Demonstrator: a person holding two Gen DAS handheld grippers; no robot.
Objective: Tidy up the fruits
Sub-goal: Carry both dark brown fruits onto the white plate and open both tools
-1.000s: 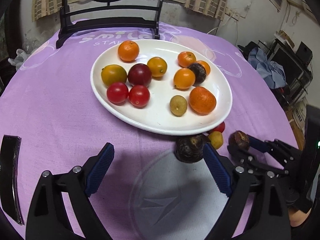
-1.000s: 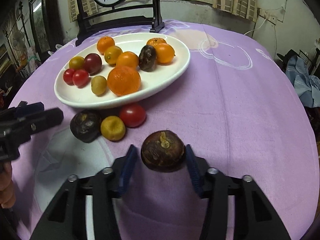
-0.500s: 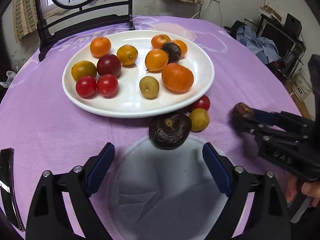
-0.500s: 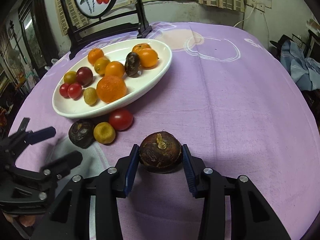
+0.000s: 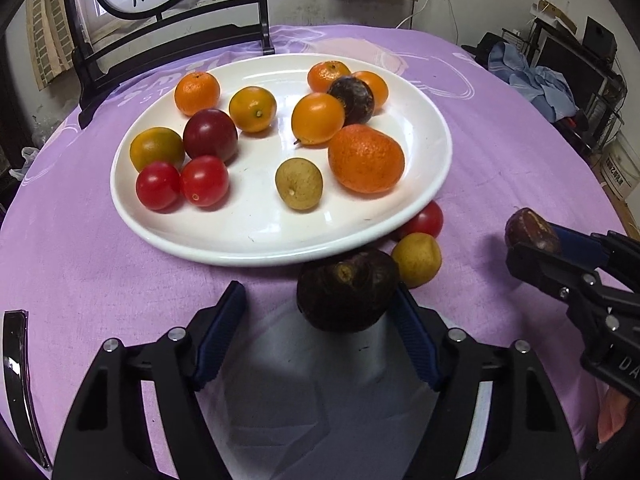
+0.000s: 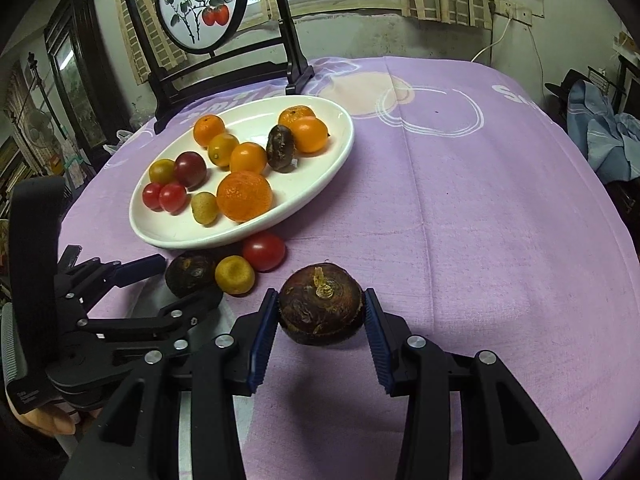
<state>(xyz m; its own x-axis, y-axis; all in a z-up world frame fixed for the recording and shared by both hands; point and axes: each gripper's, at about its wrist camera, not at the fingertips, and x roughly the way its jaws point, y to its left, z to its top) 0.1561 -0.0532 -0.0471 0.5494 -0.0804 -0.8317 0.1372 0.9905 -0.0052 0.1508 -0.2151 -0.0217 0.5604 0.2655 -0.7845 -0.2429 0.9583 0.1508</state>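
A dark brown round fruit (image 6: 321, 309) is clamped between the blue pads of the right gripper (image 6: 321, 322), stem side up, held just above the purple tablecloth (image 6: 460, 216); both pads are pressed flat on its sides. A second dark brown fruit (image 5: 347, 289) is seen lying on the cloth between the fingers of the left gripper (image 5: 320, 326), whose jaws are closing around it. It is sat close to the right pad (image 5: 416, 340), seemingly touching it, while the left pad (image 5: 218, 340) is left well apart from it, so nothing is gripped. This fruit is placed just in front of the near rim of the white plate (image 5: 256, 240), touching a small yellow fruit (image 5: 417, 259), with a red cherry tomato (image 5: 425, 220) just beyond, partly tucked under the plate edge. On the plate, several oranges, two red tomatoes (image 5: 182, 184), a dark red plum-like fruit (image 5: 210, 134), a tan round fruit (image 5: 299, 184) and another dark brown fruit (image 5: 352, 100) are spread. A black-framed round screen with painted fruit (image 6: 202, 4) is stood at the far table edge.
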